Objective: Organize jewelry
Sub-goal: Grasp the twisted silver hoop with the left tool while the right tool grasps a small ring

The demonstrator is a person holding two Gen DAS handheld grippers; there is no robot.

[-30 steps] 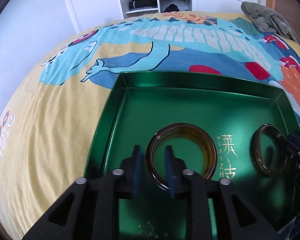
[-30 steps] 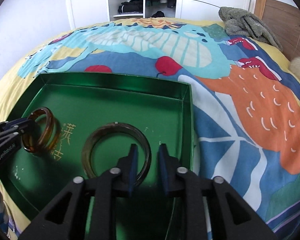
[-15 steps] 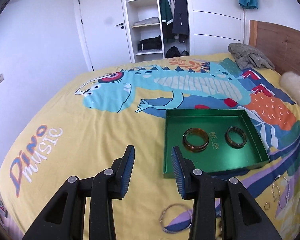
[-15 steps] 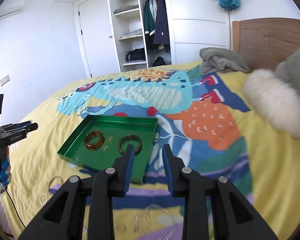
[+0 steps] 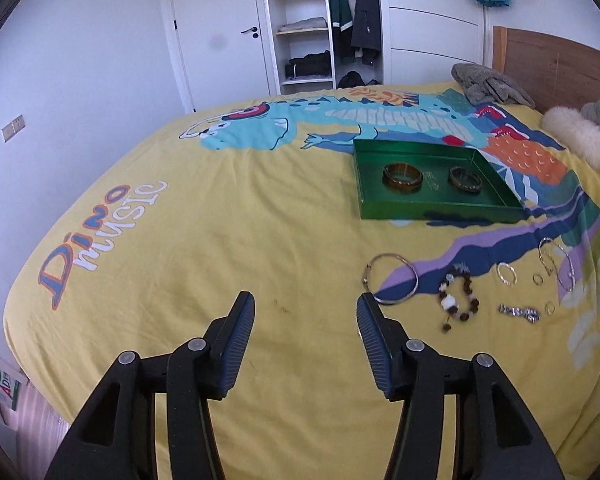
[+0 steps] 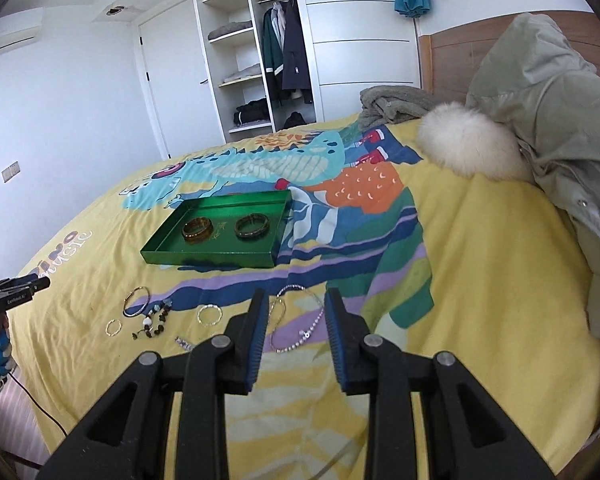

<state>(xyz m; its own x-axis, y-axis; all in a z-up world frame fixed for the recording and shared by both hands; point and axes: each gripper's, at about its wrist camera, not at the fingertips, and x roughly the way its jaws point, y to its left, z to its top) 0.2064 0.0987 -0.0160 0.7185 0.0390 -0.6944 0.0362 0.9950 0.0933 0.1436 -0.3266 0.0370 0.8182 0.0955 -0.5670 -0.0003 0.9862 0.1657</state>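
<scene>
The green tray [image 5: 440, 210] is sitting on the bedspread [image 5: 220, 220] in the upper right of my left view, and in the middle left of my right view [image 6: 204, 257]. Inside it the amber bangle [image 5: 402, 178] is lying on the left and the darker bangle [image 5: 465, 179] on the right, apart from each other, with gold lettering between them.

Below the tray, loose pieces are lying on the bedspread: a thin silver bangle [image 5: 391, 284], a beaded bracelet [image 5: 458, 298] just right of it, a small silver hoop [image 5: 506, 274], a short sparkly piece [image 5: 519, 313] and several thin rings and hoops further right. In my right view a fine chain necklace [image 6: 300, 320] is showing between and just beyond my fingers.

I am holding my left gripper [image 5: 305, 330] above bare yellow fabric; its jaws have just been opening, standing wide apart with nothing between them. I am holding my right gripper [image 6: 296, 326] above the necklace area, jaws apart with a narrower gap and gripping nothing.

At the right edge of my right view a pale green coat [image 6: 560, 128] with a fur trim [image 6: 468, 144] is lying on the bed. A grey blanket [image 5: 488, 88] is bunched by the wooden headboard [image 5: 556, 60], and an open wardrobe [image 5: 320, 20] is standing at the top.
</scene>
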